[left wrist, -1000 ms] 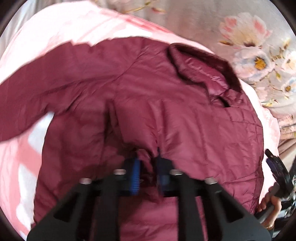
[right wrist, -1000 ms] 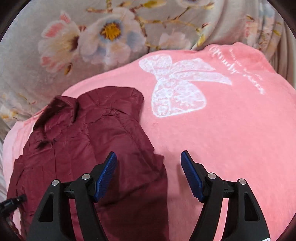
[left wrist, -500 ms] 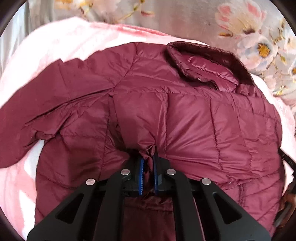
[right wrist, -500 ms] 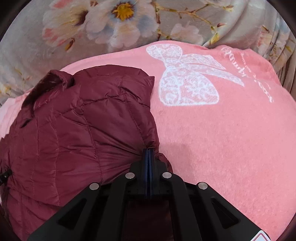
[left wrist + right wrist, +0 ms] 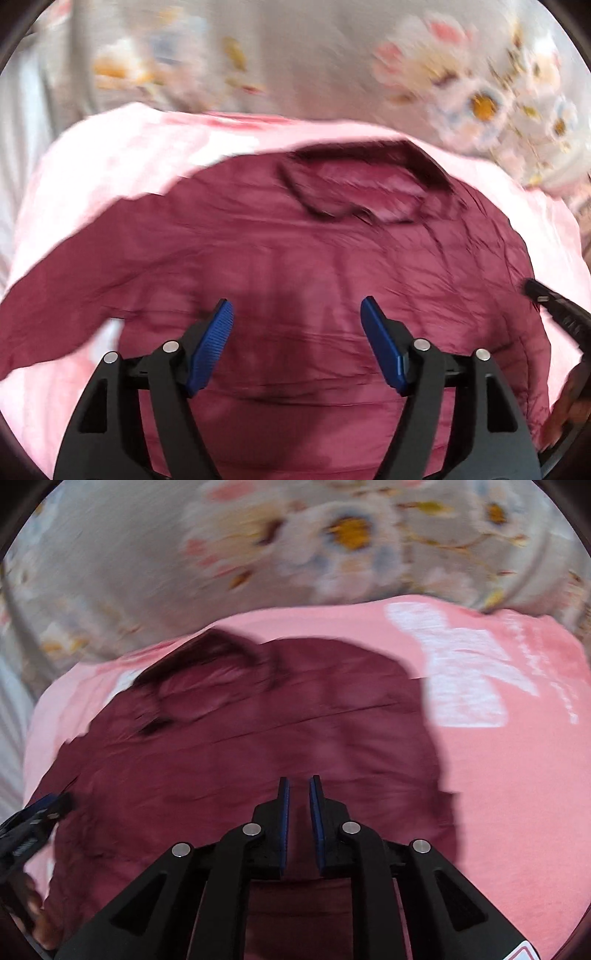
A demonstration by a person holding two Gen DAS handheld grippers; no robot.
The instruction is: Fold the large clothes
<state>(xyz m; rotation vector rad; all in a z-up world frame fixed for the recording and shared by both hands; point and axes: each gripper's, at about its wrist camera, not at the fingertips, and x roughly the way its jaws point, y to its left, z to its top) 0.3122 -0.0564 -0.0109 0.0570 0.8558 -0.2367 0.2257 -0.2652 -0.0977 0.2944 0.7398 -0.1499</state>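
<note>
Left wrist view: left gripper (image 5: 297, 314) spread wide above maroon quilted jacket (image 5: 332, 251), pinching nothing. Jacket lying flat on pink blanket (image 5: 110, 158), collar (image 5: 354, 184) at far end, one sleeve (image 5: 66, 310) extended to the left. Right wrist view: right gripper (image 5: 299, 792) narrowly parted, blue pads (image 5: 283, 812) not touching, nothing between. Floral sheet (image 5: 147, 572) beyond blanket. Both frames blurred.
</note>
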